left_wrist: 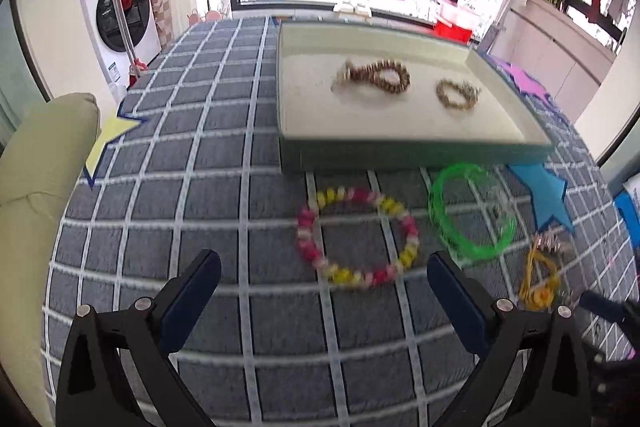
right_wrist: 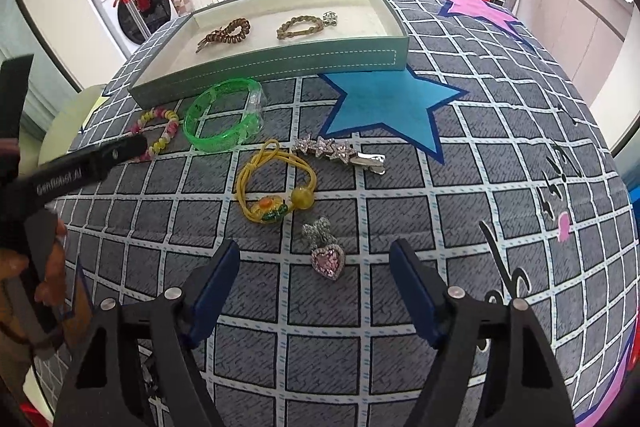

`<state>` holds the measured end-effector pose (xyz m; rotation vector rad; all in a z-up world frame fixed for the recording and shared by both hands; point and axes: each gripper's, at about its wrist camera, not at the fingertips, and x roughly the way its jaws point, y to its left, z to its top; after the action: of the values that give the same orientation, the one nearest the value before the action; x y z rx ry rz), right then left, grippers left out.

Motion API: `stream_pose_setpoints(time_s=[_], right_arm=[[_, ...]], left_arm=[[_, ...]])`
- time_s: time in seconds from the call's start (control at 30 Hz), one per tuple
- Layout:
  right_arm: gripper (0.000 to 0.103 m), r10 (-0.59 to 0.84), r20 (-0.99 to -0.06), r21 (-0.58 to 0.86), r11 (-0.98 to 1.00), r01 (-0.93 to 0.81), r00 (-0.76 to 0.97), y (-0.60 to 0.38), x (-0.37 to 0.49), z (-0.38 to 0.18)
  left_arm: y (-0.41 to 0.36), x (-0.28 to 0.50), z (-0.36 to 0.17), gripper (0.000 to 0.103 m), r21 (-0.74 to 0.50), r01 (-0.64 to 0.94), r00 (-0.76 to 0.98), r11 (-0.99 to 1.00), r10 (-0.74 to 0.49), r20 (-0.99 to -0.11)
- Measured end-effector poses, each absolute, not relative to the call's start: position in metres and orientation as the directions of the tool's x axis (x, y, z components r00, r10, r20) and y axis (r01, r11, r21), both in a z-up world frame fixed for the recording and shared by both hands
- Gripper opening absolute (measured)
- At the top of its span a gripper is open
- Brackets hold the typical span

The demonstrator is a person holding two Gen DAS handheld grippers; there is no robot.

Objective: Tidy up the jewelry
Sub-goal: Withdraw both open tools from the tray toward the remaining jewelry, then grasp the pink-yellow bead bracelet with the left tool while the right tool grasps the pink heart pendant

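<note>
A shallow green tray (left_wrist: 416,149) (right_wrist: 280,67) on the checked cloth holds a brown beaded bracelet (left_wrist: 376,75) (right_wrist: 226,31) and a tan braided bracelet (left_wrist: 456,94) (right_wrist: 300,26). In front of the tray lie a pink-and-yellow bead bracelet (left_wrist: 356,235) (right_wrist: 160,133), a green bangle (left_wrist: 472,211) (right_wrist: 224,115), a yellow hair tie (right_wrist: 272,183) (left_wrist: 538,279), a star hair clip (right_wrist: 340,155) and a pink heart brooch (right_wrist: 326,255). My left gripper (left_wrist: 324,279) is open, just short of the bead bracelet. My right gripper (right_wrist: 314,267) is open around the heart brooch.
The cloth carries a blue star (right_wrist: 388,103) (left_wrist: 544,195), a pink star (right_wrist: 476,7) and a yellow star (left_wrist: 110,143). A pale cushion (left_wrist: 36,187) lies at the left. A washing machine (left_wrist: 120,7) and a window stand behind the table.
</note>
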<state>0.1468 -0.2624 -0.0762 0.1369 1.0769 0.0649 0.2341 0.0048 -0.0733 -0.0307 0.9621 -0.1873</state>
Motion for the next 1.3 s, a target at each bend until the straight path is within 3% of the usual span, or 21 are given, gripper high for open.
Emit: stream_pose_setpoints(time_s=[0.17, 0.3, 0.43, 0.57, 0.63, 1.03, 1.3], right_arm=[[0.071, 0.116, -0.873, 0.137, 0.99, 0.01, 0.473, -0.263, 0.15, -0.078], [0.055, 0.082, -0.874, 0.094, 0.996, 0.001, 0.479, -0.257, 0.15, -0.079], [0.04, 0.041, -0.875, 0.038, 0.999, -0.015, 0.483, -0.251, 0.149, -0.08], [0.019, 0.043, -0.875, 0.029, 0.999, -0.036, 0.482, -0.248, 0.148, -0.079], [0.02, 0.035, -0.875, 0.02, 0.999, -0.037, 0.483, -0.246, 0.147, -0.078], [0.02, 0.099, -0.854, 0.11, 0.994, -0.01, 0.51, -0.263, 0.138, -0.06], [0.02, 0.152, -0.822, 0.195, 0.981, 0.02, 0.549, -0.281, 0.137, -0.038]], left_arm=[[0.019, 0.247, -0.075, 0.103, -0.147, 0.1, 0.547, 0.984, -0.177, -0.818], [0.017, 0.254, -0.082, 0.089, -0.151, 0.106, 0.519, 0.983, -0.184, -0.835], [0.005, 0.25, -0.081, 0.067, -0.099, 0.167, 0.528, 0.981, -0.174, -0.831], [-0.006, 0.243, -0.081, 0.05, -0.036, 0.212, 0.545, 0.977, -0.149, -0.825], [-0.008, 0.242, -0.08, 0.024, -0.041, 0.231, 0.543, 0.972, -0.164, -0.824], [0.013, 0.225, -0.055, 0.023, -0.197, 0.236, 0.555, 0.952, -0.299, -0.776], [0.016, 0.216, -0.027, 0.023, -0.227, 0.267, 0.586, 0.937, -0.345, -0.733]])
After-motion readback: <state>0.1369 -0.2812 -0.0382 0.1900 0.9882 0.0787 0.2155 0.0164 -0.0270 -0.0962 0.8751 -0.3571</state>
